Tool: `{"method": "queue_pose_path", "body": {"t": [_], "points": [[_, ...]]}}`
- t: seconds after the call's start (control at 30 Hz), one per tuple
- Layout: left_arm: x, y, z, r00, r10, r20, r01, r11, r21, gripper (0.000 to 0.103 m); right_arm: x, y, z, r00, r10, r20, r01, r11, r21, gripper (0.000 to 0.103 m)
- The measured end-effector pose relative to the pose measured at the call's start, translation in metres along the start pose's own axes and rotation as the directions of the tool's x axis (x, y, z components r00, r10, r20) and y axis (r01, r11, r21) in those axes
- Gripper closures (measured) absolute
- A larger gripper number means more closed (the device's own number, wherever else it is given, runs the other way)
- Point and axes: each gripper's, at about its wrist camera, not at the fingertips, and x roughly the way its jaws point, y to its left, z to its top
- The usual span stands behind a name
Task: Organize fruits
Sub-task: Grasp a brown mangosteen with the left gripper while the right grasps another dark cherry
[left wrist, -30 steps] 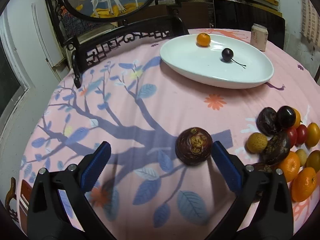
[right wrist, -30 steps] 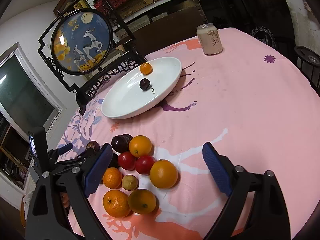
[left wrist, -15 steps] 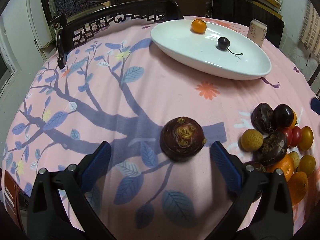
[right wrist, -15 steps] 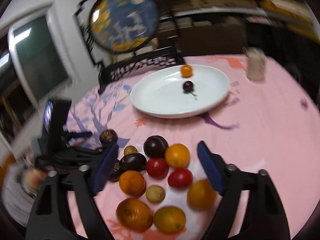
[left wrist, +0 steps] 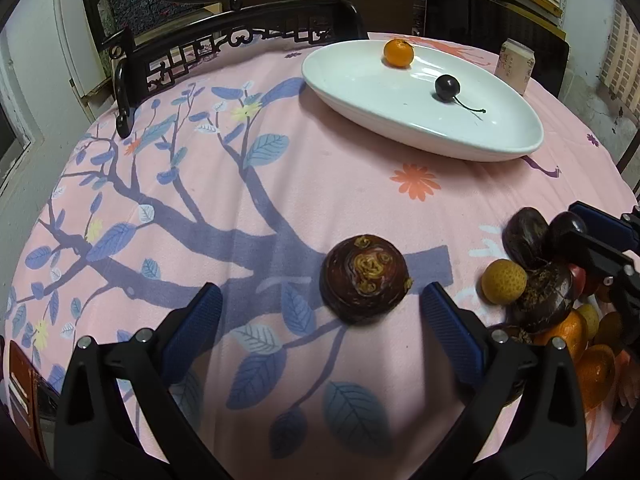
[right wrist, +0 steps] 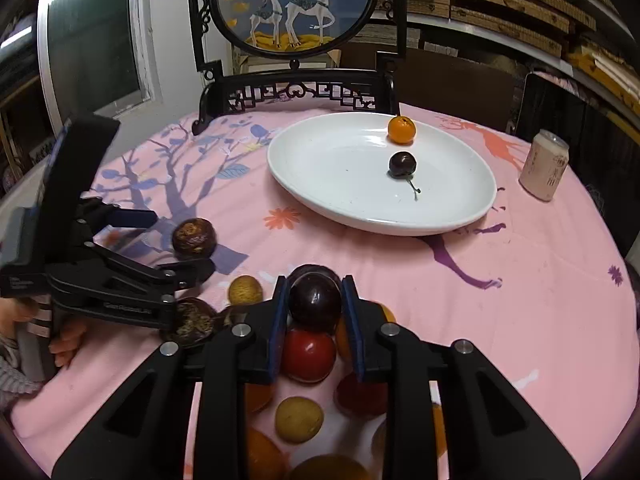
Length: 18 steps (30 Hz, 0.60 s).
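Note:
My left gripper is open, its blue pads on either side of a dark brown mangosteen on the pink cloth; the mangosteen sits nearer the right pad. My right gripper is shut on a dark plum in the fruit pile. The white oval plate holds a small orange and a dark cherry. The plate, orange and cherry also show in the left wrist view.
A drink can stands right of the plate. A carved black stand with a round deer picture is behind the table. A yellow longan and dark fruits lie right of the mangosteen.
My right gripper moved down into the fruit pile and shut on the dark plum. My left gripper moved a little closer to the mangosteen and stayed open.

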Motion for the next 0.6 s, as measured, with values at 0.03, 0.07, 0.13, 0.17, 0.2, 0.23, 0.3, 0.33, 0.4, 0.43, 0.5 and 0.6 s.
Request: {"method": "queue_pose_path", "body": {"t": [0.03,0.07,0.13,0.17,0.2,0.23,0.3,0.33,0.4,0.43,0.5,0.6], "points": [[-0.001,-0.001,0.0,1.0,-0.005,0.005,0.005,1.0,0.005,0.003,-0.004,-0.005,0.0,1.0,0.013,0.007,-0.013,1.0,0.028,0.076],[-0.002,-0.001,0.0,1.0,-0.007,0.012,0.007,1.0,0.007,0.009,-0.008,-0.009,0.0,1.0,0.021,0.015,-0.021,0.998,0.05,0.076],[-0.004,0.0,0.001,0.999,-0.03,0.027,0.029,1.0,0.003,0.022,-0.017,-0.022,-0.001,0.999,0.036,0.04,-0.041,0.992,0.116,0.076],[-0.004,0.001,0.002,0.999,-0.037,0.032,0.037,0.999,-0.002,0.028,-0.02,-0.027,-0.002,0.998,0.046,0.049,-0.053,0.988,0.145,0.076],[-0.005,0.002,0.002,0.998,-0.042,0.038,0.042,0.999,-0.006,0.031,-0.023,-0.032,-0.002,0.997,0.058,0.056,-0.067,0.983,0.172,0.076],[-0.005,0.002,0.003,0.998,-0.048,0.043,0.048,0.999,-0.003,0.036,-0.025,-0.037,-0.003,0.996,0.067,0.062,-0.078,0.977,0.199,0.076],[-0.006,0.001,0.004,0.997,-0.054,0.051,0.054,0.999,0.005,0.044,-0.027,-0.043,-0.004,0.995,0.076,0.068,-0.089,0.969,0.23,0.076],[-0.006,0.0,0.005,0.997,-0.06,0.055,0.059,0.998,0.012,0.049,-0.027,-0.044,-0.004,0.995,0.077,0.069,-0.091,0.968,0.235,0.076],[-0.007,0.0,0.006,0.996,-0.063,0.062,0.062,0.998,0.017,0.059,-0.028,-0.044,-0.004,0.994,0.08,0.07,-0.094,0.966,0.24,0.076],[-0.007,0.0,0.006,0.996,-0.062,0.064,0.061,0.998,0.014,0.061,-0.028,-0.045,-0.004,0.994,0.081,0.071,-0.096,0.965,0.242,0.076],[-0.009,0.003,0.007,0.995,-0.076,0.07,0.076,0.997,0.001,0.061,-0.03,-0.046,-0.004,0.994,0.081,0.075,-0.097,0.965,0.245,0.076],[-0.019,0.007,0.01,0.991,-0.093,0.099,0.095,0.995,-0.018,0.062,-0.035,-0.05,-0.004,0.992,0.083,0.096,-0.105,0.959,0.263,0.076]]}}
